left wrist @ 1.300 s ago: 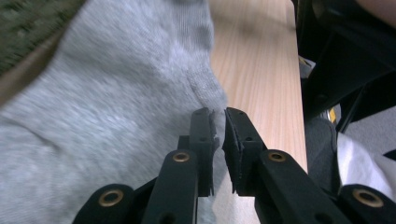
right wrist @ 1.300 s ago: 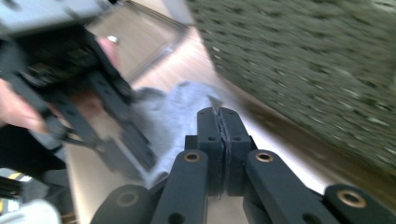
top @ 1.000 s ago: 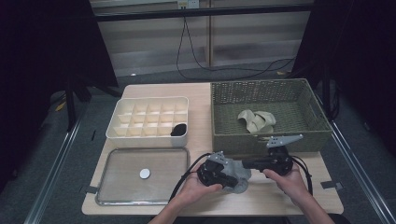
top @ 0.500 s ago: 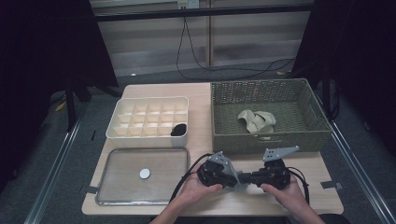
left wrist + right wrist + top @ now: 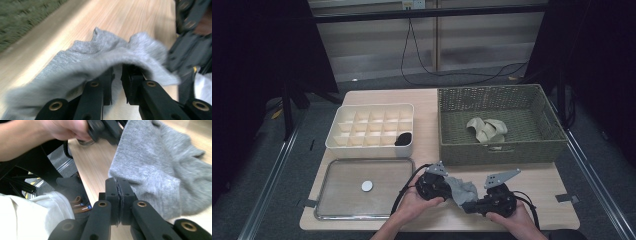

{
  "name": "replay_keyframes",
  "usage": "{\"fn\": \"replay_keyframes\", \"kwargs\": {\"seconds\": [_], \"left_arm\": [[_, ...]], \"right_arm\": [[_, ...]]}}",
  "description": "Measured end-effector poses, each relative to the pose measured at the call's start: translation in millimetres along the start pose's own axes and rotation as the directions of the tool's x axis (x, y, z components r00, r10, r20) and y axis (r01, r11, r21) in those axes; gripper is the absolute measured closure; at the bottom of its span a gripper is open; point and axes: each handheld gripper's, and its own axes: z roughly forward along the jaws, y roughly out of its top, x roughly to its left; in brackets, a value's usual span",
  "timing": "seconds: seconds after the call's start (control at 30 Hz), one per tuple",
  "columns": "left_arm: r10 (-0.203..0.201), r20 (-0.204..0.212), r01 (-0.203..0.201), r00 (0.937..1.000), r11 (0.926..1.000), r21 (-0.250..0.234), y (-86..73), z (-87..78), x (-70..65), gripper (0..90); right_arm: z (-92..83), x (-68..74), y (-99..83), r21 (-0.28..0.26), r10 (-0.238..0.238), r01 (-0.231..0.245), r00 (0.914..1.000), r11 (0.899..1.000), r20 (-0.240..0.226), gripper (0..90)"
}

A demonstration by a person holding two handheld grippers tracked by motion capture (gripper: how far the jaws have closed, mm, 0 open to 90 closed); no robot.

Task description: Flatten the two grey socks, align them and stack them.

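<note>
A grey sock (image 5: 462,190) lies bunched near the table's front edge, between my two grippers. My left gripper (image 5: 446,186) comes at it from the left. In the left gripper view the sock (image 5: 112,50) drapes over both jaw tips of the left gripper (image 5: 117,75), and fabric fills the narrow gap between them. My right gripper (image 5: 473,204) comes from the right. In the right gripper view the right gripper (image 5: 117,183) is shut on a thin edge of the sock (image 5: 162,170).
A wicker basket (image 5: 497,150) at the back right holds beige socks (image 5: 487,129). A white divided box (image 5: 367,147) with a black item (image 5: 403,138) stands at the left. In front of it a metal tray (image 5: 327,175) bears a white disc (image 5: 367,186).
My right hand has come back from the basket's front toward the table's near edge and lower, with the sock edge in its jaws. The left hand has stayed in place.
</note>
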Motion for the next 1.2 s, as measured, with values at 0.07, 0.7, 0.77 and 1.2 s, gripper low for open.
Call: {"fn": "replay_keyframes", "kwargs": {"seconds": [0.07, 0.7, 0.77, 1.2], "left_arm": [[0.026, -0.008, -0.026, 0.9996, 0.9996, 0.012, -2.3, -8.9, -4.1, 78.3], [-0.023, -0.057, 0.019, 0.9981, 0.9981, -0.059, -40.0, -68.8, -1.0, 75.2], [-0.022, -0.065, 0.017, 0.9976, 0.9974, -0.07, -37.5, -70.5, 1.3, 74.6], [-0.003, -0.104, 0.001, 0.9946, 0.9997, -0.023, -15.7, -51.1, 24.5, 76.2]], "right_arm": [[2.5, 0.4, 0.3, 0.007, -0.004, 0.004, 1.0, 1.0, -0.005, 88.4], [-3.0, 1.9, -9.6, 0.027, -0.008, 0.007, 0.9996, 1.0, 0.025, 83.8], [-3.4, 1.1, -9.0, 0.023, -0.007, 0.006, 0.9995, 1.0, 0.03, 82.8], [-22.3, -12.8, -4.1, -0.046, 0.015, -0.01, 0.9922, 0.999, 0.123, 77.8]]}}
